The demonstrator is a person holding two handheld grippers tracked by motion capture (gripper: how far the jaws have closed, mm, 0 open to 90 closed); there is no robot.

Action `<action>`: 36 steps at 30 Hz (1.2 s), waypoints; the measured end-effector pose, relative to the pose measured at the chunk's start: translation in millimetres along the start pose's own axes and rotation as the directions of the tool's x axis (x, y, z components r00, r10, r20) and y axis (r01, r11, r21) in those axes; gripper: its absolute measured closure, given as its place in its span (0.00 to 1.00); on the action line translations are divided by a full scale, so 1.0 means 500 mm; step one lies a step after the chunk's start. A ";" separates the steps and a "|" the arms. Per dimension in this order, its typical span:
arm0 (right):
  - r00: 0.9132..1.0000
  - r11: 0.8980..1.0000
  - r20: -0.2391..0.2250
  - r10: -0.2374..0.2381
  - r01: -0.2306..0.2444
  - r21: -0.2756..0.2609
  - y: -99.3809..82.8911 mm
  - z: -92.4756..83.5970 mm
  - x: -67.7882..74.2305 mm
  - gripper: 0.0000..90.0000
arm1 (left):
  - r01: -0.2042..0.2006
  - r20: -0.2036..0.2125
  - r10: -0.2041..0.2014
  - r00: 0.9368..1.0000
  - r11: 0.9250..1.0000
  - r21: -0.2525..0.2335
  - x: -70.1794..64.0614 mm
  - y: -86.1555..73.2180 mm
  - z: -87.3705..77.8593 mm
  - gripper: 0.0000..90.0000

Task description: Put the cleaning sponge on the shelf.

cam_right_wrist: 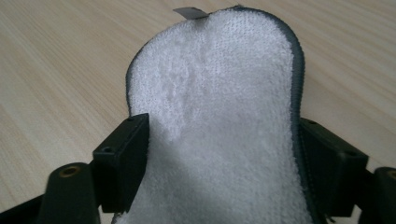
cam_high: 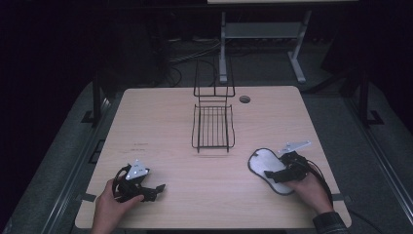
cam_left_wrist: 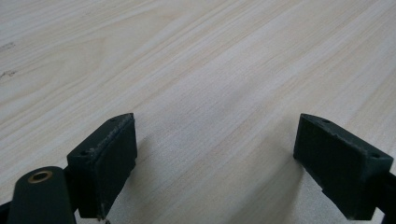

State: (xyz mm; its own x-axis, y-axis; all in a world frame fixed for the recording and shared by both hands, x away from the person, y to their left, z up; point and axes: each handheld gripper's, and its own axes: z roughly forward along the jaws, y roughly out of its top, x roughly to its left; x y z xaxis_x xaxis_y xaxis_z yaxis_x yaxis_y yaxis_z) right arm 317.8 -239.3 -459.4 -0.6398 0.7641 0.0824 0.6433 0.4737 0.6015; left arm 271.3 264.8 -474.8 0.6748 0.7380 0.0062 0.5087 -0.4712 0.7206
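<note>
A white terry insole [cam_high: 264, 162] with a dark rim lies flat near the table's right front. In the right gripper view the insole [cam_right_wrist: 219, 102] runs away between the two black jaws, and a pad meets its edge on each side. My right gripper [cam_high: 277, 174] [cam_right_wrist: 224, 158] is shut on the insole's near half, held by a hand in a dark sleeve. My left gripper [cam_high: 155, 191] rests low at the table's left front. Its jaws [cam_left_wrist: 215, 158] stand wide apart over bare wood with nothing between them.
A black wire basket [cam_high: 213, 127] with a tall back frame stands at the middle of the wooden table [cam_high: 160, 122], toward the far side. A round cable hole [cam_high: 245, 99] sits right of it. Another desk's white legs [cam_high: 223, 48] rise beyond the far edge.
</note>
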 end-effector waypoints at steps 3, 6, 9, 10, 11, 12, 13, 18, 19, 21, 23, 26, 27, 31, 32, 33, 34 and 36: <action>1.000 1.000 -0.004 -0.001 0.001 -0.009 0.000 -0.007 -0.002 0.31 | 0.000 0.000 0.000 1.000 1.000 0.000 0.000 0.000 0.000 0.14; 1.000 1.000 -0.005 0.000 0.000 -0.015 0.001 -0.012 -0.002 0.35 | 0.000 0.000 0.000 1.000 1.000 0.000 0.000 0.000 0.000 0.14; 1.000 0.999 -0.011 -0.004 0.004 -0.038 0.001 -0.021 -0.003 0.41 | 0.000 0.000 0.000 1.000 1.000 0.000 0.000 0.000 0.000 0.14; 1.000 0.999 -0.012 -0.001 0.001 -0.043 0.002 -0.024 -0.003 0.43 | 0.000 0.000 0.000 1.000 1.000 0.000 0.000 0.000 0.000 0.14; 1.000 0.999 -0.017 0.000 0.000 -0.048 0.002 -0.027 -0.003 0.45 | 0.000 0.000 0.000 1.000 1.000 0.000 0.000 0.000 0.000 0.14; 1.000 0.999 -0.017 0.000 0.000 -0.048 0.002 -0.027 -0.003 0.45 | 0.000 0.000 0.000 1.000 1.000 0.000 0.000 0.000 0.000 0.14; 1.000 0.998 -0.019 -0.001 0.000 -0.056 0.002 -0.029 -0.003 0.47 | 0.000 0.000 0.000 1.000 1.000 0.000 0.000 0.000 0.000 0.14; 0.999 0.996 -0.042 0.006 -0.009 -0.087 0.003 -0.045 -0.004 0.58 | 0.000 0.000 0.000 1.000 1.000 0.000 0.000 0.000 0.000 0.14; 0.999 0.996 -0.045 0.002 -0.006 -0.094 0.004 -0.048 -0.004 0.59 | 0.000 0.000 0.000 1.000 1.000 0.000 0.000 0.000 0.000 0.14; 0.998 0.995 -0.055 0.005 -0.011 -0.103 0.004 -0.054 -0.004 0.63 | 0.000 0.000 0.000 1.000 1.000 0.000 0.000 0.000 0.000 0.14; 0.998 0.993 -0.067 0.007 -0.015 -0.116 0.005 -0.059 -0.004 0.66 | 0.000 0.000 0.000 1.000 1.000 0.000 0.000 0.000 0.000 0.14; 0.997 0.993 -0.077 0.011 -0.020 -0.120 0.006 -0.064 -0.003 0.69 | 0.000 0.000 0.000 1.000 1.000 0.000 0.000 0.000 0.000 0.14; 0.996 0.991 -0.084 0.010 -0.021 -0.133 0.006 -0.067 -0.002 0.70 | 0.000 0.000 0.000 1.000 1.000 0.000 0.000 0.000 0.000 0.14; 0.994 0.987 -0.107 0.010 -0.027 -0.157 0.006 -0.076 0.001 0.75 | 0.000 0.000 0.000 1.000 1.000 0.000 0.000 0.000 0.000 0.14; 0.993 0.985 -0.117 0.010 -0.030 -0.172 0.006 -0.081 0.003 0.78 | 0.000 0.000 0.000 1.000 1.000 0.000 0.000 0.000 0.000 0.14; 0.993 0.985 -0.117 0.010 -0.030 -0.172 0.006 -0.081 0.003 0.78 | 0.000 0.000 0.000 1.000 1.000 0.000 0.000 0.000 0.000 0.14; 0.992 0.983 -0.127 0.008 -0.032 -0.181 0.005 -0.085 0.005 0.79 | 0.000 0.000 0.000 1.000 1.000 0.000 0.000 0.000 0.000 0.14; 0.992 0.981 -0.129 0.006 -0.031 -0.190 0.005 -0.088 0.006 0.82 | 0.000 0.000 0.000 1.000 1.000 0.000 0.000 0.000 0.000 0.14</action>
State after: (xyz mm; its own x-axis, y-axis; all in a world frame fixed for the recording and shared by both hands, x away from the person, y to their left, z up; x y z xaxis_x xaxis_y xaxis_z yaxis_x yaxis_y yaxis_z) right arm 299.0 -255.1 -422.4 -0.6845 0.7043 0.1881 0.5712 0.3579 0.7387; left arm 271.4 264.8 -474.8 0.6748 0.7380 0.0063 0.5087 -0.4712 0.7205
